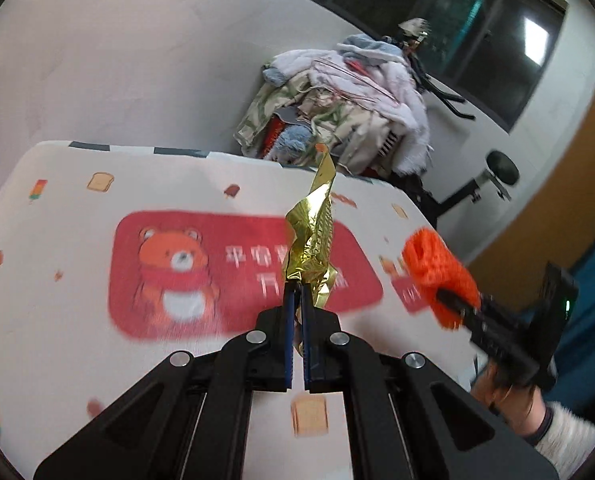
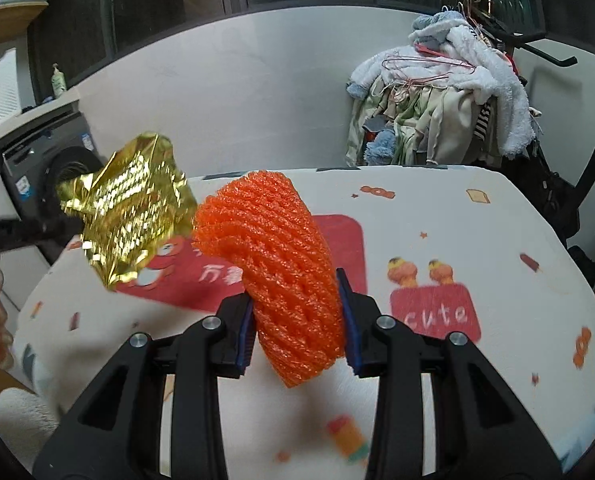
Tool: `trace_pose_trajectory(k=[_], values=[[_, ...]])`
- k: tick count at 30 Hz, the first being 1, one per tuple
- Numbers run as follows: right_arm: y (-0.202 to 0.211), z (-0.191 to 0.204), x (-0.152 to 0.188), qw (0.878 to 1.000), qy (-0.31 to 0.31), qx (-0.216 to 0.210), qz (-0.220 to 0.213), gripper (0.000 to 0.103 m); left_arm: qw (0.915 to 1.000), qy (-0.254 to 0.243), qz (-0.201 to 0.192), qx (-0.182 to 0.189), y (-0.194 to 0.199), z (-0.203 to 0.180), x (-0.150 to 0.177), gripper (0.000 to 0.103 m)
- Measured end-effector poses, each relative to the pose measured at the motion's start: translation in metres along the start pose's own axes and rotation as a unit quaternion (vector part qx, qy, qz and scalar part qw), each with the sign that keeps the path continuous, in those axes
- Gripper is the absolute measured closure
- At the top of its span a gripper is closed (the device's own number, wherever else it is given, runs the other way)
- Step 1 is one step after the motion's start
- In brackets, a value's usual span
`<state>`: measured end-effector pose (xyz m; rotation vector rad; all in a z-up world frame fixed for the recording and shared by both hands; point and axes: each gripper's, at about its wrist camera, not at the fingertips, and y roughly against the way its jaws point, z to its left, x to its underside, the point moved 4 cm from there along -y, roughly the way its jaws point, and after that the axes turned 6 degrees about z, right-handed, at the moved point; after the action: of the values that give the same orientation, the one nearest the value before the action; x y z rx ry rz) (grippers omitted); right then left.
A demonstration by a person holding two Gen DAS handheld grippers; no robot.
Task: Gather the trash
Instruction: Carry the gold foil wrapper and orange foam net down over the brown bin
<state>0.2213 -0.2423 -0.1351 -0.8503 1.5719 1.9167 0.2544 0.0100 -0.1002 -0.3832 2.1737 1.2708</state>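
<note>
My left gripper (image 1: 297,286) is shut on a crumpled gold foil wrapper (image 1: 313,236) and holds it up above the table. The wrapper also shows at the left of the right wrist view (image 2: 129,216). My right gripper (image 2: 295,276) is shut on an orange foam net sleeve (image 2: 281,264), squeezed between its blue pads and lifted off the table. In the left wrist view the right gripper (image 1: 449,300) and the orange foam net (image 1: 437,276) are at the right, beside the table's edge.
The table (image 2: 477,248) has a white cartoon-print cloth with a red bear panel (image 1: 177,276). A heap of clothes (image 1: 337,112) on an exercise bike (image 1: 477,188) stands behind it. A washing machine (image 2: 45,160) is at the far left.
</note>
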Motion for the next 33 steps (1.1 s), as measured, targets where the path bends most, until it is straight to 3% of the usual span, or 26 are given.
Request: trace_pose_trajectory(k=[10,20,23,29,33], values=[[0.069,0.042,0.049,1.0,0.008,-0.012,-0.005,0.065,0.9993,-0.033,0.017,0.007,0.059,-0.021,0.104,0.099],[0.107,0.074,0.094,0.999,0.029,-0.021,-0.003,0.065,0.9975,-0.051,0.047,0.01,0.086,-0.032,0.188,0.099],[0.116,0.077,0.106,0.999,0.027,-0.023,-0.003,0.065,0.9969,-0.048,0.06,0.015,0.089,-0.033,0.212,0.099],[0.125,0.078,0.128,0.999,0.024,-0.024,0.005,0.065,0.9919,-0.091,0.088,0.002,0.087,-0.048,0.258,0.099],[0.124,0.077,0.142,0.999,0.02,-0.024,0.014,0.065,0.9871,-0.121,0.105,-0.009,0.079,-0.058,0.27,0.099]])
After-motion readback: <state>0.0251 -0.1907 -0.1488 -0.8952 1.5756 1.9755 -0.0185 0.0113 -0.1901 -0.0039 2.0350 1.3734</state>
